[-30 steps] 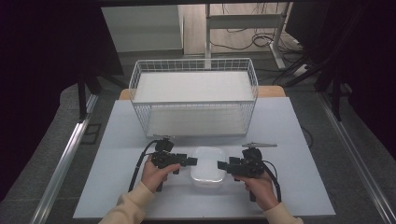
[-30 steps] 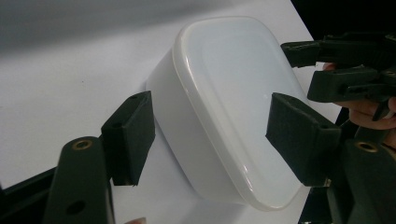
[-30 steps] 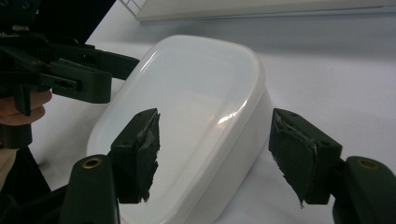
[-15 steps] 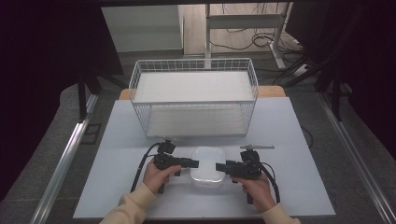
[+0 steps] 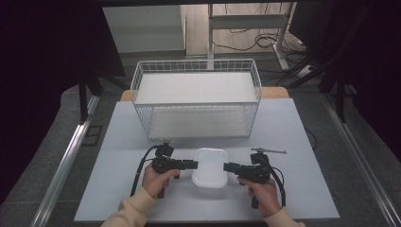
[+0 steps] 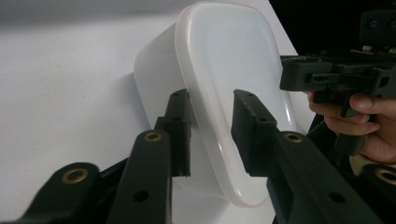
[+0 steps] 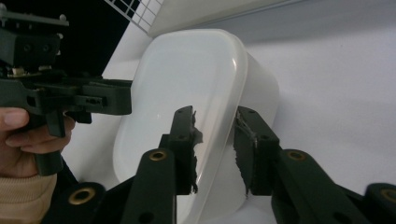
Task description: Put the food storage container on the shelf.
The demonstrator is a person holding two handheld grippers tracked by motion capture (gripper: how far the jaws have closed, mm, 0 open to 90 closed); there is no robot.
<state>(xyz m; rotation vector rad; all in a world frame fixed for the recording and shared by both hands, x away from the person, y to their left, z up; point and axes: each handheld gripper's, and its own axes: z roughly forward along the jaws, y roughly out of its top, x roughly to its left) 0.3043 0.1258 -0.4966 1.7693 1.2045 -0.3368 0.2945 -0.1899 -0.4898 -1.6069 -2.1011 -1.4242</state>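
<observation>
Between the open left gripper [image 5: 190, 164] and open right gripper [image 5: 230, 167], the container [image 5: 211, 166] lies lengthwise front-to-back; gripper views show its rim straddled.

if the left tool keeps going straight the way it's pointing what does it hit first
The box: the left tool has its jaws open astride the lid edge, so that rim comes first, probably almost at once.

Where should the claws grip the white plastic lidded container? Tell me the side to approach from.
Grip the white plastic lidded container at the lid's overhanging rim on its two short ends, left claw from the left, right claw from the right. The lip juts past the walls, and both open claws already straddle it.
</observation>
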